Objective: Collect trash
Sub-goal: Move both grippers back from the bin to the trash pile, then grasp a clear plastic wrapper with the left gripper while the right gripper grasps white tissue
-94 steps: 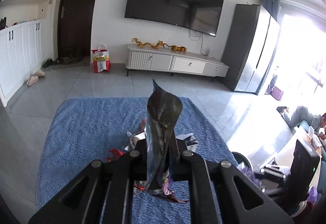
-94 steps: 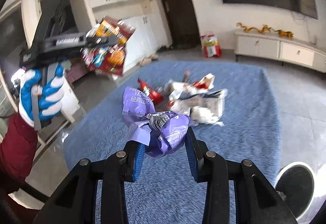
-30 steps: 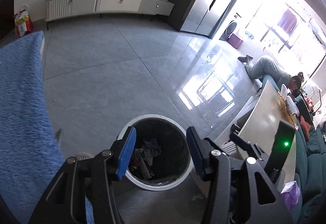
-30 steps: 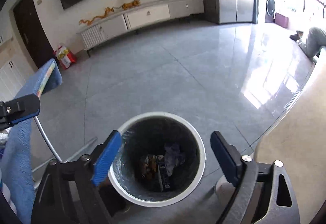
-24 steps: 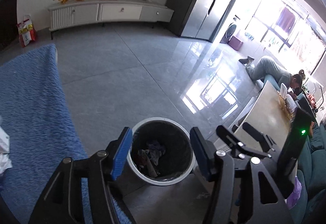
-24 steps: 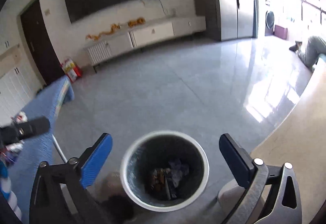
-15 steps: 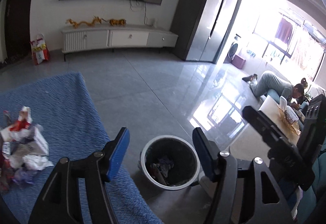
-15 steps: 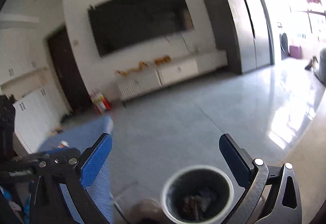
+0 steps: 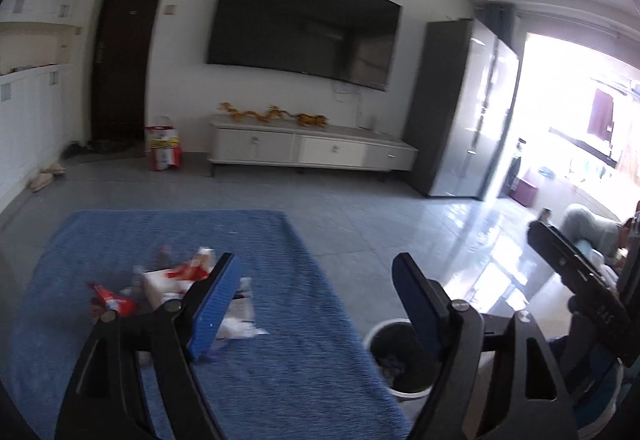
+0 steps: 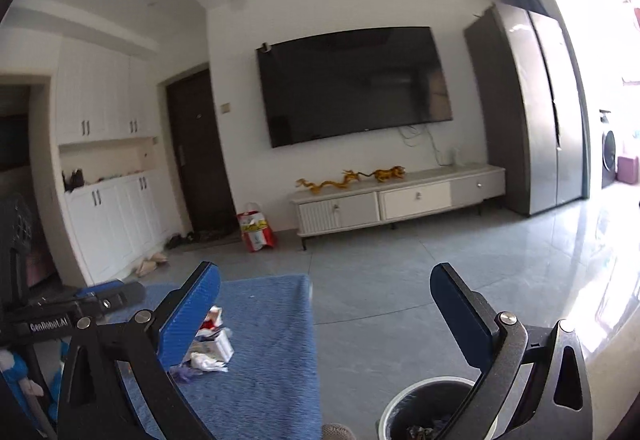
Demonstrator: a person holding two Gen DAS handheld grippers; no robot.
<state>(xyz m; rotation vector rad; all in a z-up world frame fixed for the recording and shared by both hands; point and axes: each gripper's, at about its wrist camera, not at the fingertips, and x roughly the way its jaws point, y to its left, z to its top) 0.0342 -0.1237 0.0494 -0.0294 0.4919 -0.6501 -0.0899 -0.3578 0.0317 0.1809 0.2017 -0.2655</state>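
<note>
Left wrist view: left gripper empty, its jaws spread and just lately opening wider; blue pads bare, nothing between them. Below lies a blue cloth. On the cloth, at the left behind the left finger, sits the trash pile: red and white wrappers and crumpled paper, blurred, pieces hard to tell apart. Off the cloth's right edge, on the grey tile floor, stands the bin, white rim, dark liner, some scraps inside; the right finger partly covers it. The right gripper's black body pokes in at the far right edge. Beyond: a dark television on the white wall, a low white cabinet beneath it, a red and white bag by the dark door.

Right wrist view: right gripper empty, jaws spread to their widest, nothing between the pads. The cloth fills the lower left, with the trash pile lying on it just behind the left finger. The bin is at the bottom edge, under the right finger, off the cloth, wrappers visible inside. The left gripper's black body enters from the left, with a blue and white glove below it.
</note>
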